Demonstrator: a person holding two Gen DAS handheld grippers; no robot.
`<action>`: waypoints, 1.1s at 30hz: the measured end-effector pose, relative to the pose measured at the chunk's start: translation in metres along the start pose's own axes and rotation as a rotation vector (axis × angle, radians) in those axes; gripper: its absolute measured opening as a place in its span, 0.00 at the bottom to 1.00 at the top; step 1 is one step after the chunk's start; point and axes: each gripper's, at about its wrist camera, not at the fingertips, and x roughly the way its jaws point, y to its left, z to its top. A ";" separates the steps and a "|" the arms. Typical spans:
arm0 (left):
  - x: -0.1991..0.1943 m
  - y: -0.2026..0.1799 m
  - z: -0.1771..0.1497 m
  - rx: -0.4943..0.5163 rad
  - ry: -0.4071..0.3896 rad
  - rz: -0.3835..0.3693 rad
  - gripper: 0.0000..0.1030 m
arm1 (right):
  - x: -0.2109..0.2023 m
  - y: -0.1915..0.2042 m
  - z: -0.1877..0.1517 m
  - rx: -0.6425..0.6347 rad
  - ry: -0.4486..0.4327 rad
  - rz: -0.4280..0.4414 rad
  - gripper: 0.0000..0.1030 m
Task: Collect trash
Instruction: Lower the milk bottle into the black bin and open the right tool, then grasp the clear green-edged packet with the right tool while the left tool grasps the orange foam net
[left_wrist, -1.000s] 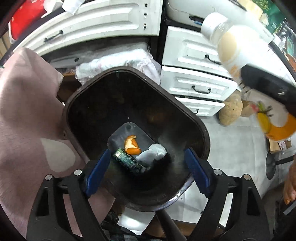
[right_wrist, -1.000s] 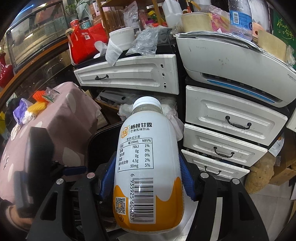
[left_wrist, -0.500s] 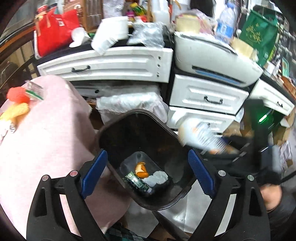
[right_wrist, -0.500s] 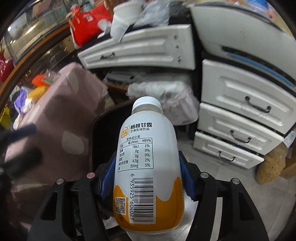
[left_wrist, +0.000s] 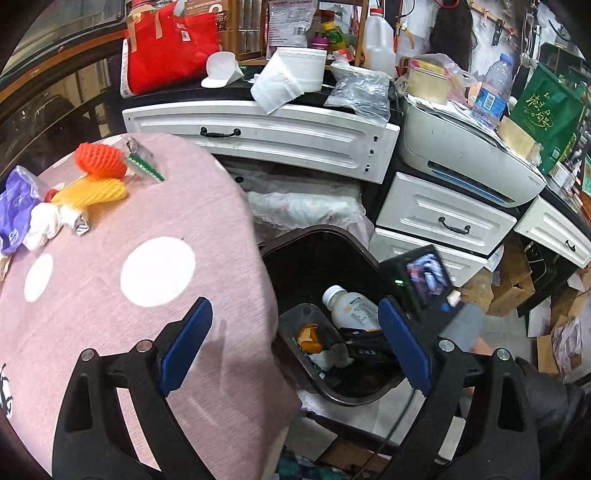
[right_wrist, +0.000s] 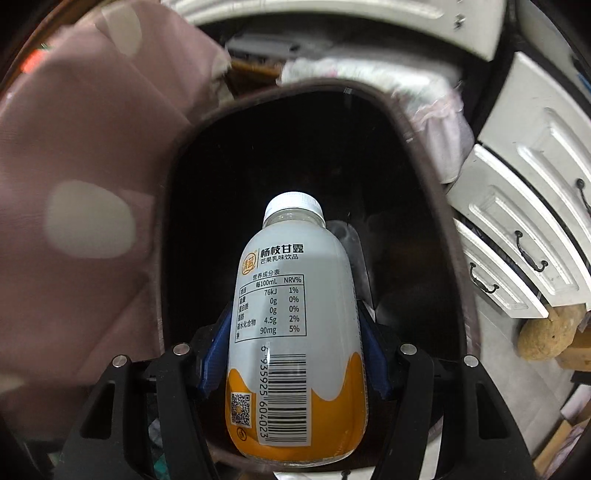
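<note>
Where the bottle (right_wrist: 295, 332) fills the right claw (right_wrist: 293, 354), the bin (right_wrist: 436, 206) floor hides.

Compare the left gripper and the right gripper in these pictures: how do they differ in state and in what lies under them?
The left gripper holds nothing and its fingers are opening wide; the right gripper is clamped on the drink bottle. The left gripper hangs across the edge of the pink tablecloth, while the right gripper points into the dark bin. Both have blue pads on black fingers.
</note>
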 end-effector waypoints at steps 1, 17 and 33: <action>-0.001 0.002 -0.001 0.000 0.001 0.001 0.87 | 0.009 0.003 0.002 -0.011 0.034 -0.004 0.59; -0.005 0.013 -0.004 -0.021 0.000 0.007 0.87 | 0.087 0.020 0.019 -0.109 0.285 -0.112 0.60; -0.010 0.032 -0.016 -0.072 0.014 0.018 0.87 | 0.017 0.018 0.015 -0.050 0.038 -0.109 0.78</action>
